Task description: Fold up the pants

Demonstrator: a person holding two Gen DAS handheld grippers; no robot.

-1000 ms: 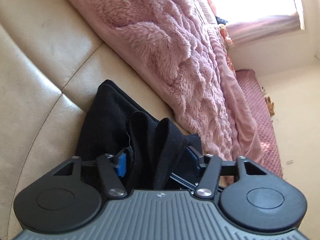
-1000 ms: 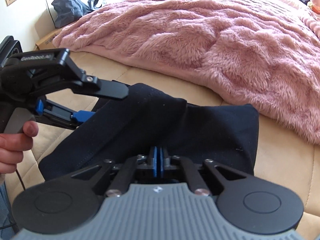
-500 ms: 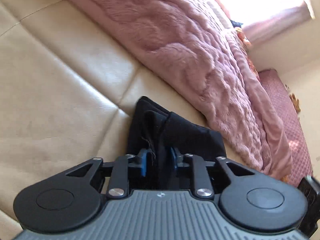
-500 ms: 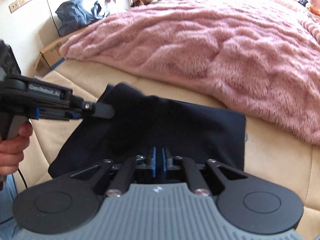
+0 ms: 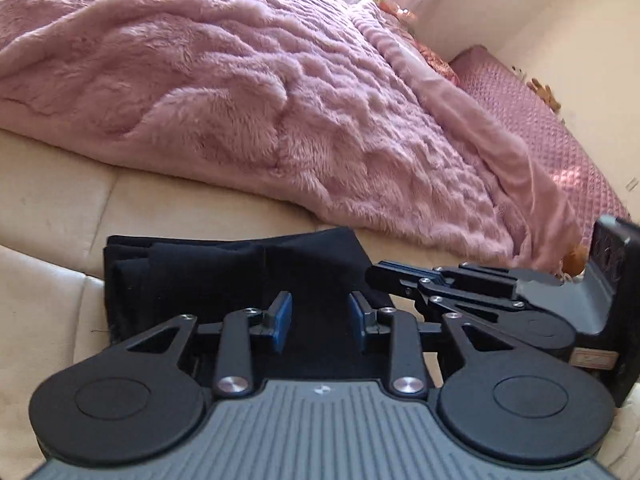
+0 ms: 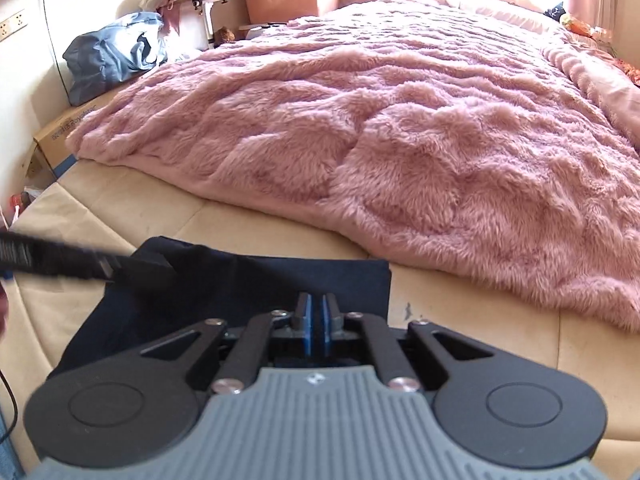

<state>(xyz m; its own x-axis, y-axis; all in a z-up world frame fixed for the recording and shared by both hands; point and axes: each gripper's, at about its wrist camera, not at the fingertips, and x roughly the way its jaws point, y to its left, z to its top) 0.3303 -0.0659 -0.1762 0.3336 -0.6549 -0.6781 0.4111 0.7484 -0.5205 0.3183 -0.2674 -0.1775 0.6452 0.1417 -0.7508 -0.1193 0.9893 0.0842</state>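
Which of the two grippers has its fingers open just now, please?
The left gripper: its blue fingers stand apart over the pants. The right gripper has its fingers pressed nearly together.

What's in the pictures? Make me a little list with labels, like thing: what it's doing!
pants: dark, folded, lying flat on the tan cushion
left gripper: open, blue pads apart over the pants
right gripper: pads nearly together at the pants' near edge; any cloth between them is hidden
blanket: fluffy pink, behind the pants
blue bag: by the far wall
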